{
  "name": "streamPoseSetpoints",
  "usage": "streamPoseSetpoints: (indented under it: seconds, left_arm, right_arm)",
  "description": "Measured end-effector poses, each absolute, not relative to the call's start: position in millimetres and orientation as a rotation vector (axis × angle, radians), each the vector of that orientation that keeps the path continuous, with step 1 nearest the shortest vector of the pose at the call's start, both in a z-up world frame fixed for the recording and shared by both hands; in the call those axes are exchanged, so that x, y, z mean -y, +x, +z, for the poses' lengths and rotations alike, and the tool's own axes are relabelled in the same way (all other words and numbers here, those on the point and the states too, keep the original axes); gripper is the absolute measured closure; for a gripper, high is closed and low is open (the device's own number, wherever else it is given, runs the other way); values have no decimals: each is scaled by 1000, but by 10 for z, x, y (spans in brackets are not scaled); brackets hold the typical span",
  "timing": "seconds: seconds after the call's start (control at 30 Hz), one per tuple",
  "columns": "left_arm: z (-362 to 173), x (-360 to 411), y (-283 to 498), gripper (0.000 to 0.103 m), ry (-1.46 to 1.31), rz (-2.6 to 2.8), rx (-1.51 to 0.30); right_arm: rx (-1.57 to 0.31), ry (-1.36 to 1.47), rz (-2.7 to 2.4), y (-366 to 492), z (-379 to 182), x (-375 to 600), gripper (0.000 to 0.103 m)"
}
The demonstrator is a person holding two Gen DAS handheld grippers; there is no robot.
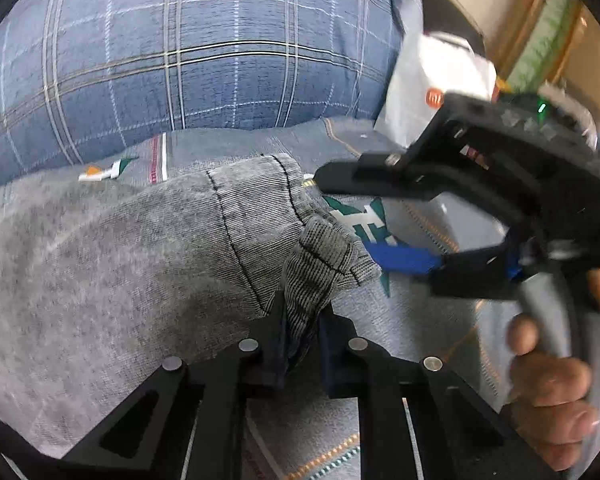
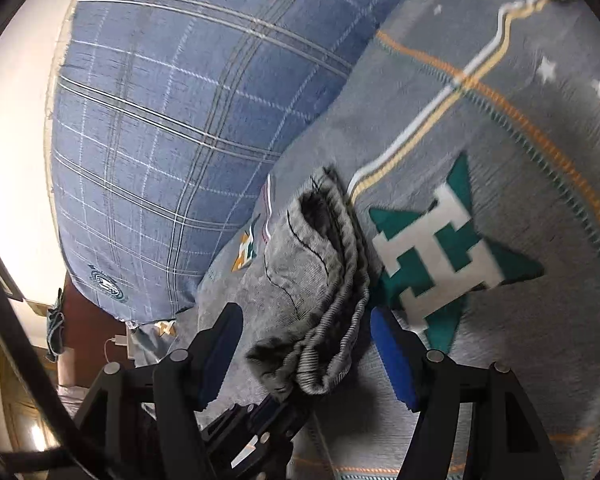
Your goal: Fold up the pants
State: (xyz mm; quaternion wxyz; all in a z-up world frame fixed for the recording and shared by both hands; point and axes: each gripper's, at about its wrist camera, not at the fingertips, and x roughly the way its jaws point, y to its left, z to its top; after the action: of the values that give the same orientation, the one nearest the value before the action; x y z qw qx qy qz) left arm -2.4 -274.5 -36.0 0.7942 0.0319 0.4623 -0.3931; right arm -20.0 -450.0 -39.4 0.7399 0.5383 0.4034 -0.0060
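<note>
The grey pants (image 1: 148, 248) lie on a grey patterned bedspread (image 1: 420, 320). My left gripper (image 1: 302, 320) is shut on the ribbed cuff end of the pants. My right gripper (image 1: 340, 216) shows in the left wrist view, open, its black and blue fingers straddling the same cuff from the right. In the right wrist view the cuffs (image 2: 324, 280) hang bunched between the open fingers of my right gripper (image 2: 304, 320), and the left gripper (image 2: 260, 420) holds them from below.
A large blue plaid pillow (image 1: 188, 48) lies behind the pants; it also shows in the right wrist view (image 2: 180, 120). A white bag (image 1: 428, 80) stands at the right. The bedspread carries a green star patch (image 2: 440, 256). A hand (image 1: 552, 380) holds the right gripper's handle.
</note>
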Motion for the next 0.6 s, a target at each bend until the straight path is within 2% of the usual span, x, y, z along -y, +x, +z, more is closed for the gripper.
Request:
streamPoseSetpoints:
  seconds: [0.2,0.27,0.47,0.6]
  left_arm:
    - [-389,2635,5,90,-35,-865,-1031]
    - [-393,2616,30,90,-55,-870,-1042]
    - [-409,2581,50,90,-80,-876,-1054]
    - [-438,2573,82,90,-91,-878,-1063]
  right_arm:
    - [-906,1183,-11,-130,-455,4440,37]
    - [-928,1171,-17,-87,-480,4403,50]
    - [-935,1127,-23,-20,-444,4350,68]
    - [-942,1099,-30,-7,-416,4331,70]
